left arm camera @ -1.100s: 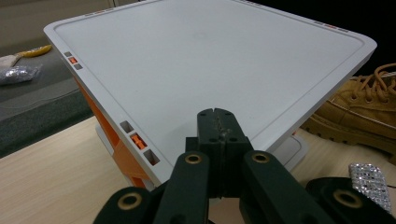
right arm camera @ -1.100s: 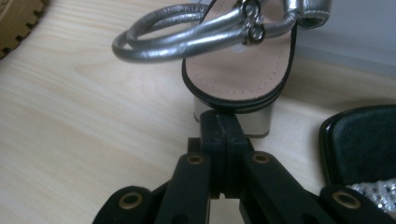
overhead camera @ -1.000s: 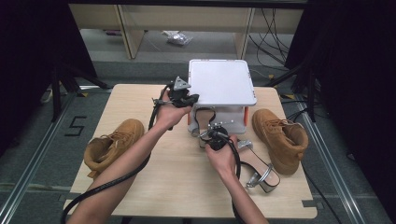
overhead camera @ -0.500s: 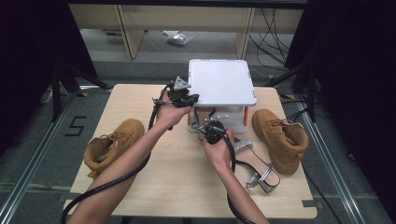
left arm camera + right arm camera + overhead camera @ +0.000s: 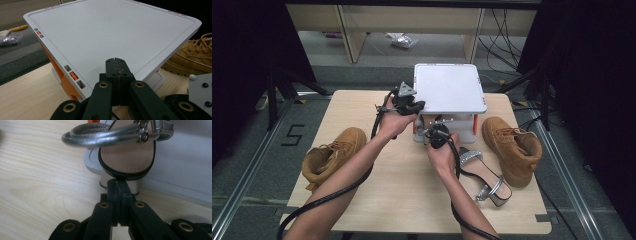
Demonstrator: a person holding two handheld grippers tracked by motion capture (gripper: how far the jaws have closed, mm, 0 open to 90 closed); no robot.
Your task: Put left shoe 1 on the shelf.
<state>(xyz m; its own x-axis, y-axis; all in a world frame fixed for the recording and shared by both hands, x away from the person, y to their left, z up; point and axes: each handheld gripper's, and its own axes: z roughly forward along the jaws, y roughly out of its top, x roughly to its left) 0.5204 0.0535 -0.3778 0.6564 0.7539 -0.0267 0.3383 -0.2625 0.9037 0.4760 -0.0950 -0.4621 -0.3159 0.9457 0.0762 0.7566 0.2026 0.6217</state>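
A white box with a flat lid (image 5: pixel 449 92) stands at the back middle of the table. My left gripper (image 5: pixel 418 106) is shut, and its tips (image 5: pixel 115 61) lie over the lid (image 5: pixel 112 30) near its front left corner. My right gripper (image 5: pixel 435 129) is shut and sits low at the box's front. Its tips (image 5: pixel 117 183) are against the block heel of a silver-strapped sandal (image 5: pixel 126 157), which stands beside the box's white base (image 5: pixel 180 170). A second silver sandal (image 5: pixel 484 172) lies on the table right of my right hand.
One tan boot (image 5: pixel 334 155) lies on the table's left side. Another (image 5: pixel 512 147) (image 5: pixel 192 57) stands right of the box. The wooden table (image 5: pixel 402 195) has bare room in front. Orange parts (image 5: pixel 72 75) show under the lid's edge.
My right hand has moved a little farther from me, toward the box's front. The left hand has stayed on the lid.
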